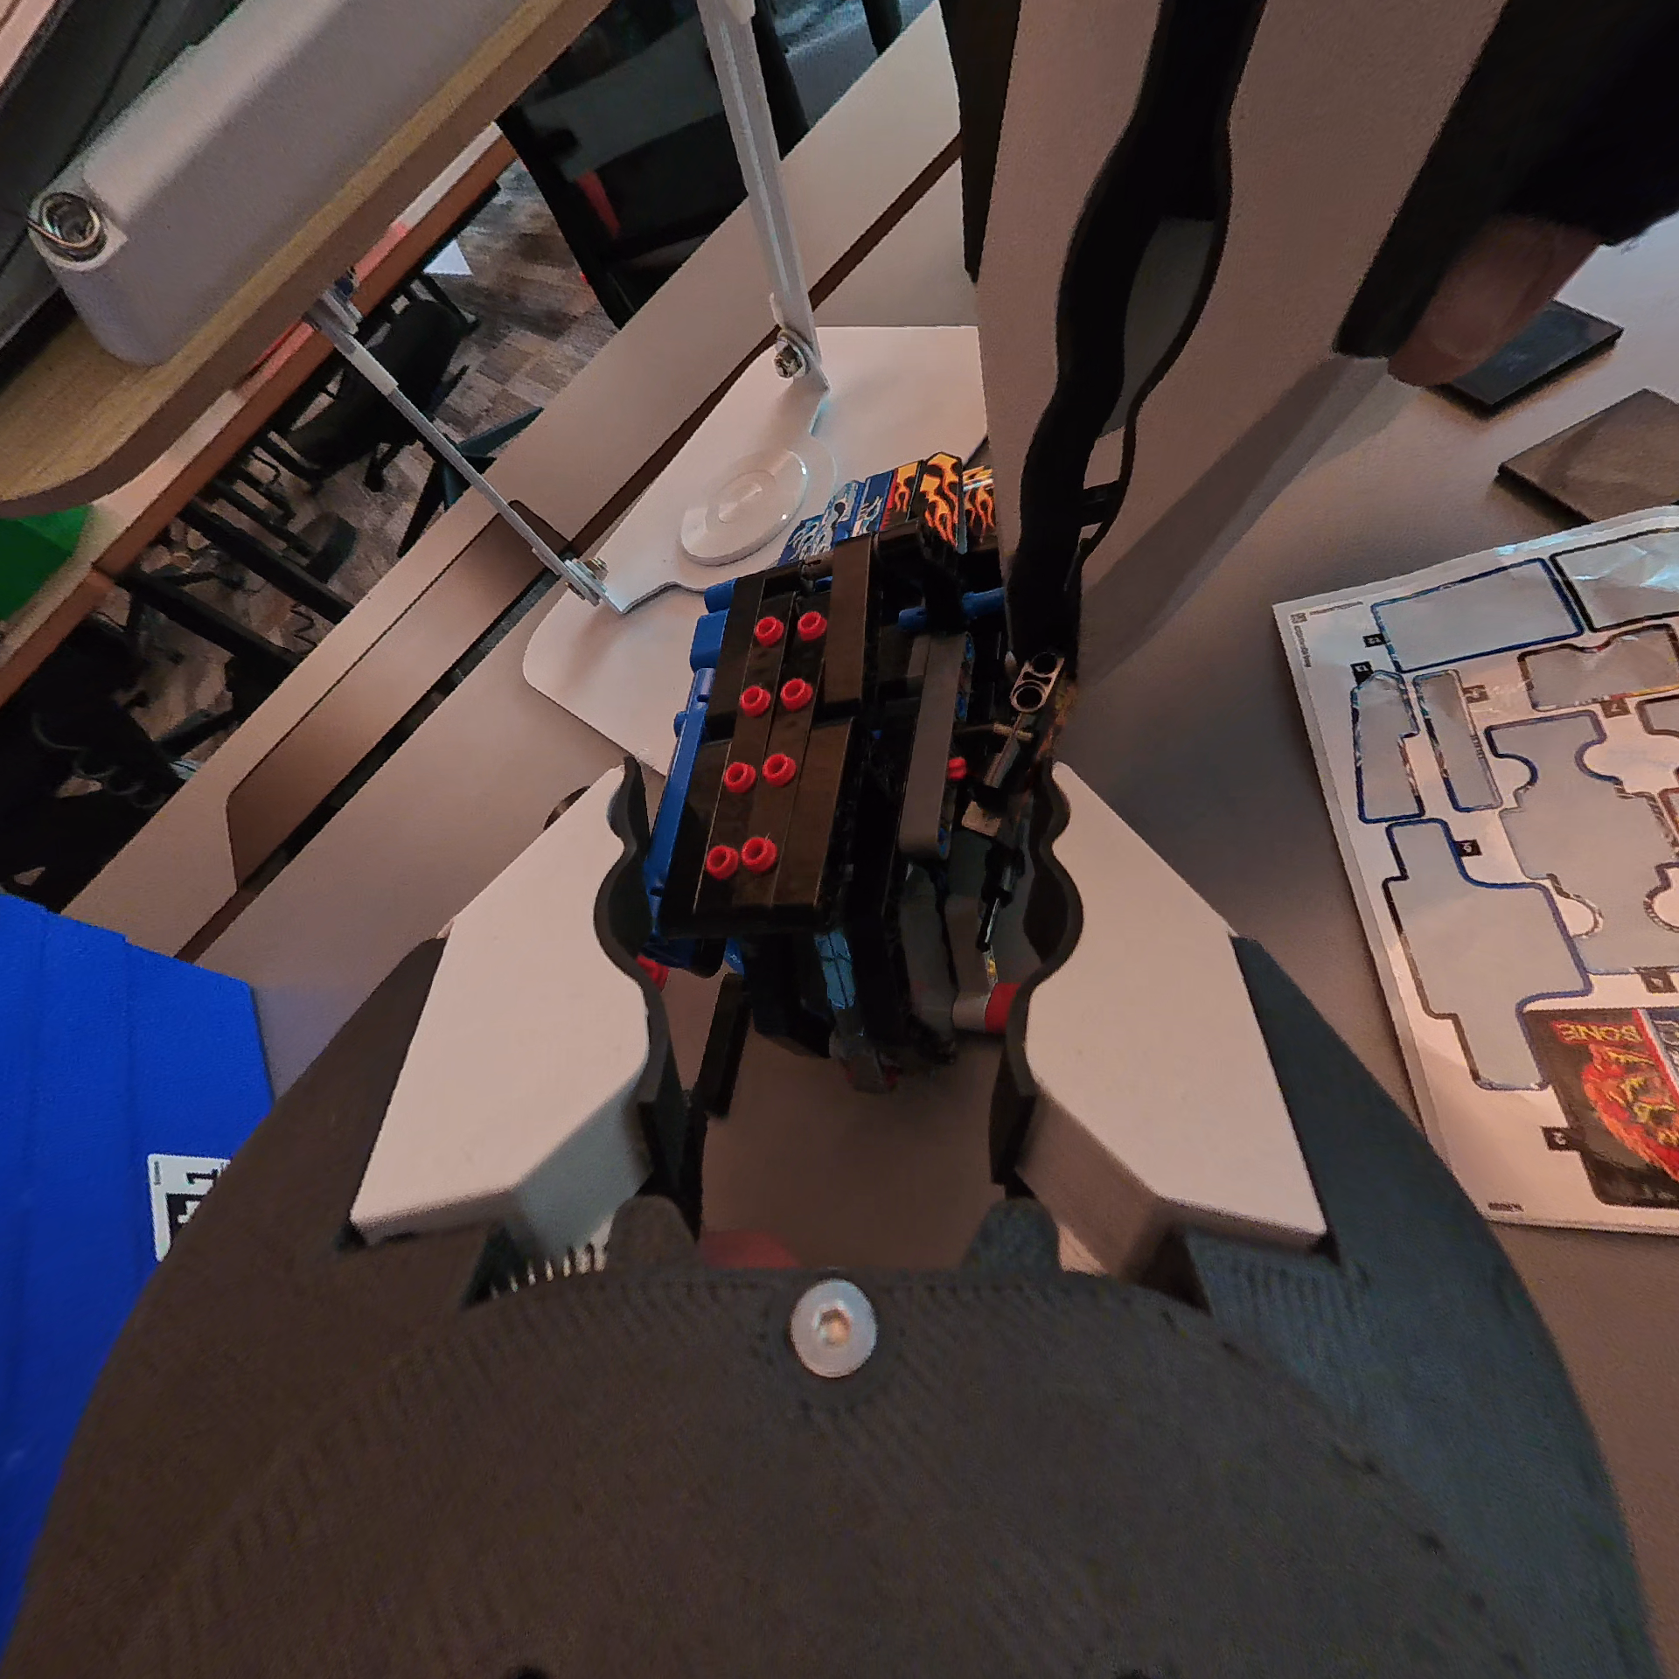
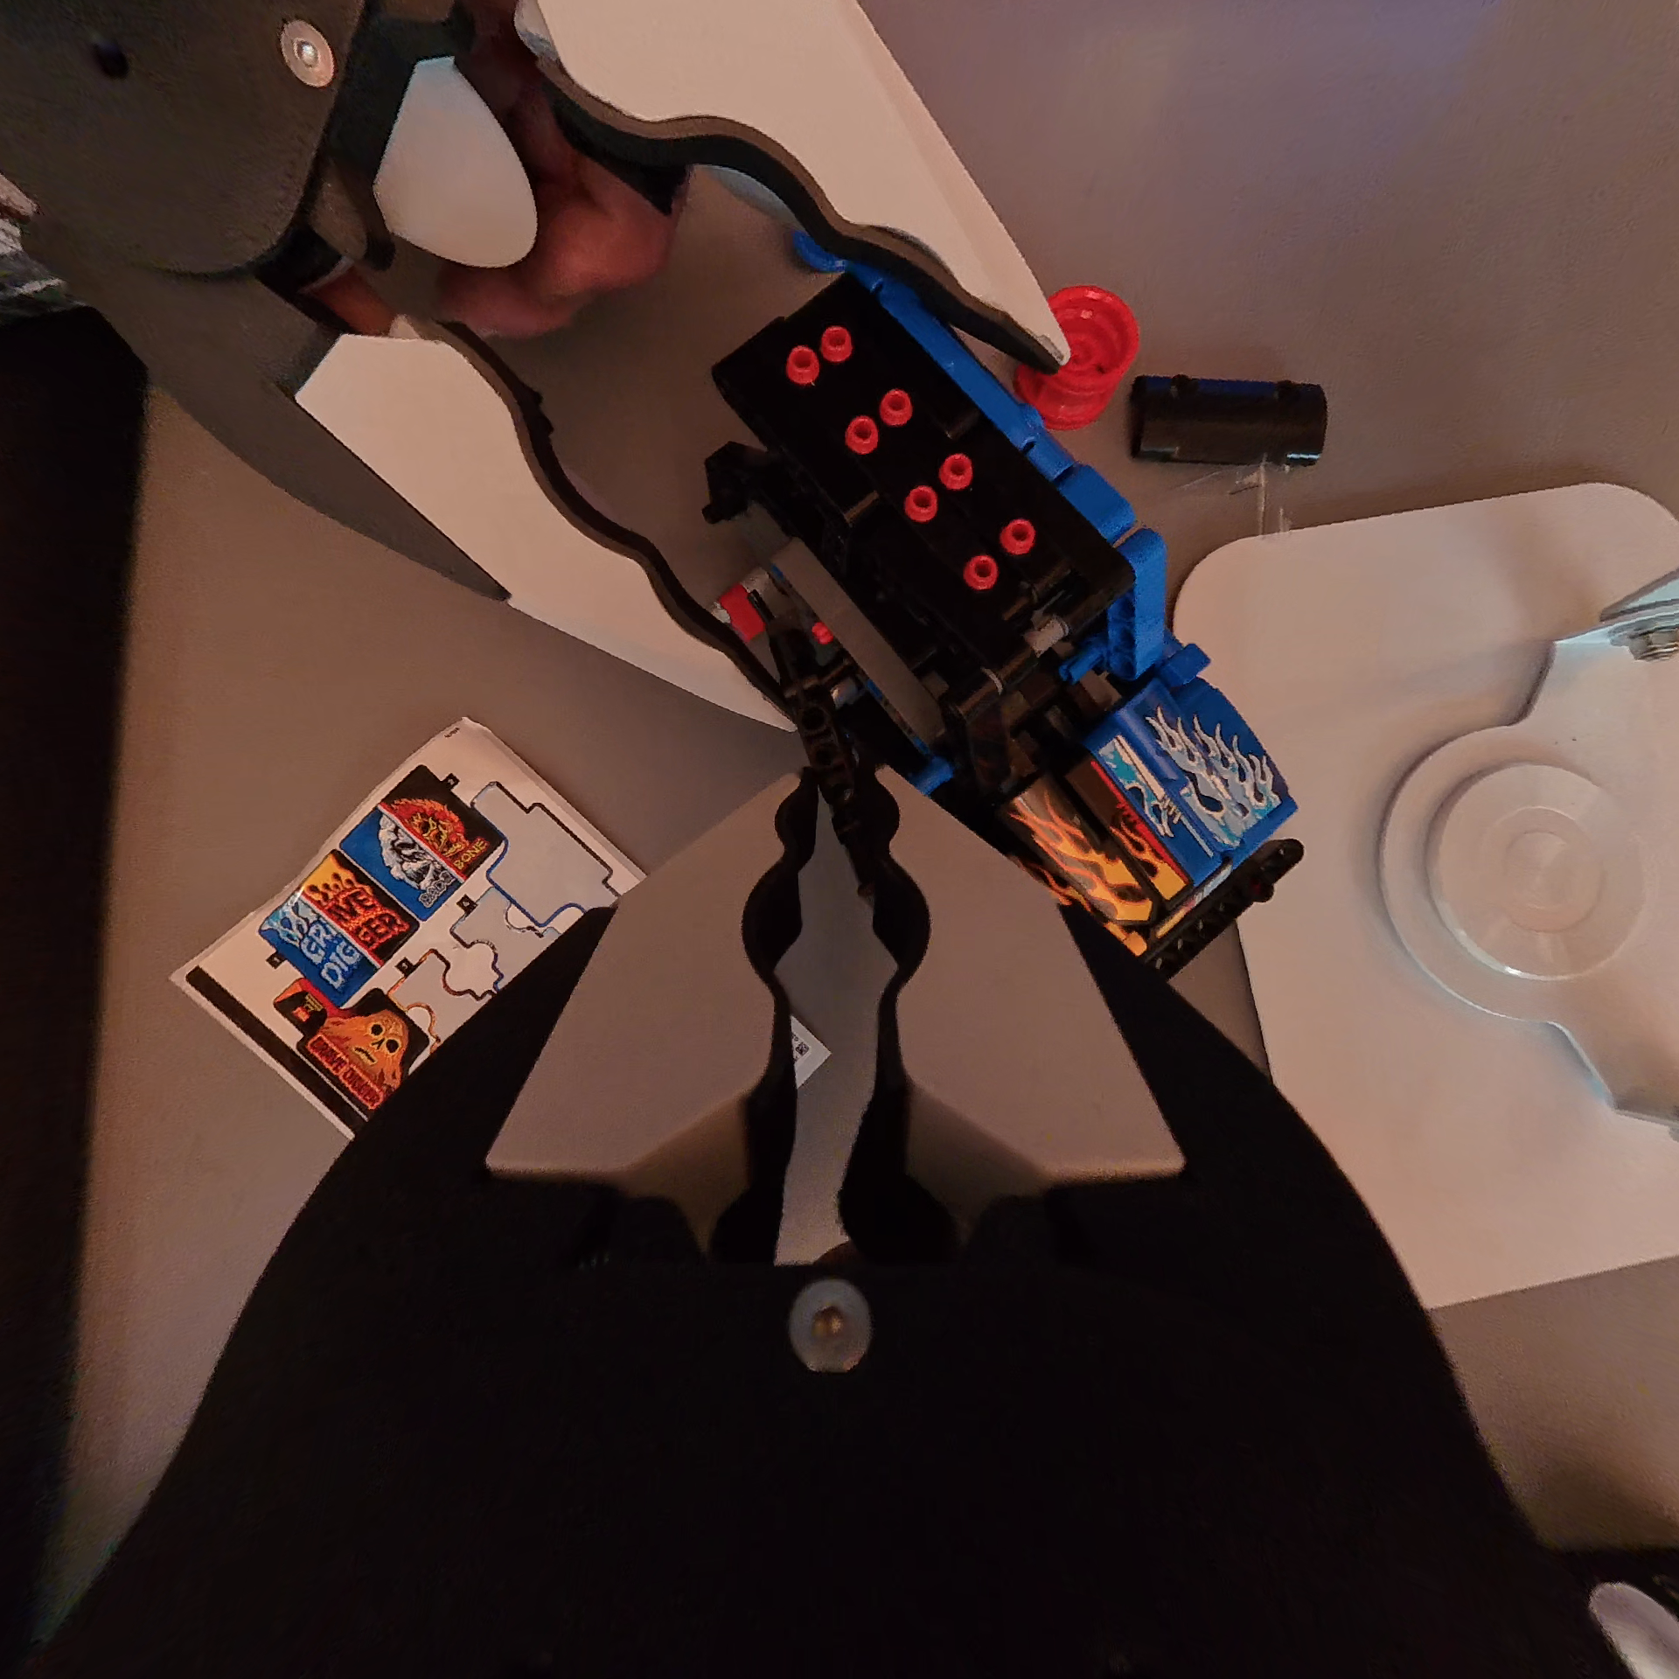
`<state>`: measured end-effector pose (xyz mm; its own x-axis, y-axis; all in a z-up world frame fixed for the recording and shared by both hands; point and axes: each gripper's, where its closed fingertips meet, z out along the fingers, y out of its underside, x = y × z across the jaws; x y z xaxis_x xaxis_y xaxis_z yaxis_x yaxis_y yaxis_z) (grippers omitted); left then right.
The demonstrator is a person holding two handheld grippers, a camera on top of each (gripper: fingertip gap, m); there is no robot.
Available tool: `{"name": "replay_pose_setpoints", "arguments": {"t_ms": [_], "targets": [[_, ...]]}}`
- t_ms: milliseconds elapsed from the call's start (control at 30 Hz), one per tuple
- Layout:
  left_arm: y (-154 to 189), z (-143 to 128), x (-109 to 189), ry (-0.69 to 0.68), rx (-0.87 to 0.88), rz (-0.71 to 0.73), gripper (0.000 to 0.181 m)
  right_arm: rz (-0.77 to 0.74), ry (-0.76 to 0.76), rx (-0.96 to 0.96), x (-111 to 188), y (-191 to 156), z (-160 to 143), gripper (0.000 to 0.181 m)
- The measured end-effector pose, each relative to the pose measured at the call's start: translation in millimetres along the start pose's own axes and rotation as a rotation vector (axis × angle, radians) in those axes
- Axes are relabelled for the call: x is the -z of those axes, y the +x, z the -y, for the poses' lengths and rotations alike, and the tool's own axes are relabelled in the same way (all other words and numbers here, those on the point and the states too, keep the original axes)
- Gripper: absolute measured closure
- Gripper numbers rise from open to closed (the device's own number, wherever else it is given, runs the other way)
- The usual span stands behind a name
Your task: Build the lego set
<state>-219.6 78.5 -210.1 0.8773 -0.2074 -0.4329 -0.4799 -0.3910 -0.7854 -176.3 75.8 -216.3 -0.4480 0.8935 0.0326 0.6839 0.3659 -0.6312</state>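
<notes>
Left gripper point(image 1: 840, 872) is clamping the blue-and-black plastic lego truck body w/ red studs point(image 1: 781, 754) above the grey table point(image 2: 227, 636); right gripper point(image 2: 836, 818) is pinching a thin black pin-hole beam point(image 2: 831, 772) at its side. Light, rigid, prob. pops apart; grip frame sides.

You've got printed lettering on the sticker sheet point(image 2: 400, 927) by your grippers, and a coded label on the blue box point(image 1: 109, 1136).

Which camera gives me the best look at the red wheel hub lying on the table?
The right wrist view: the red wheel hub lies on the table beside the lego model, only its near edge hidden by the left hand-held gripper. The left wrist view does not show it.
</notes>
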Motion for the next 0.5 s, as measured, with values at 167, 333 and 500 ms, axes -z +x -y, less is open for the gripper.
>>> {"name": "replay_pose_setpoints", "arguments": {"t_ms": [167,333,500], "targets": [[-0.9,0.8,-1.1,0.005,0.019,0.002,0.098,-0.006,0.004,-0.037,1.3,1.6,1.8,0.173],[-3.6,1.1,-2.0,0.008,0.057,0.006,0.099,-0.013,0.022,-0.060,1.9,3.5,5.0,0.173],[-3.9,1.7,-3.5,0.006,0.048,0.020,0.099,-0.037,0.007,-0.051,1.6,3.9,4.8,0.172]]}}
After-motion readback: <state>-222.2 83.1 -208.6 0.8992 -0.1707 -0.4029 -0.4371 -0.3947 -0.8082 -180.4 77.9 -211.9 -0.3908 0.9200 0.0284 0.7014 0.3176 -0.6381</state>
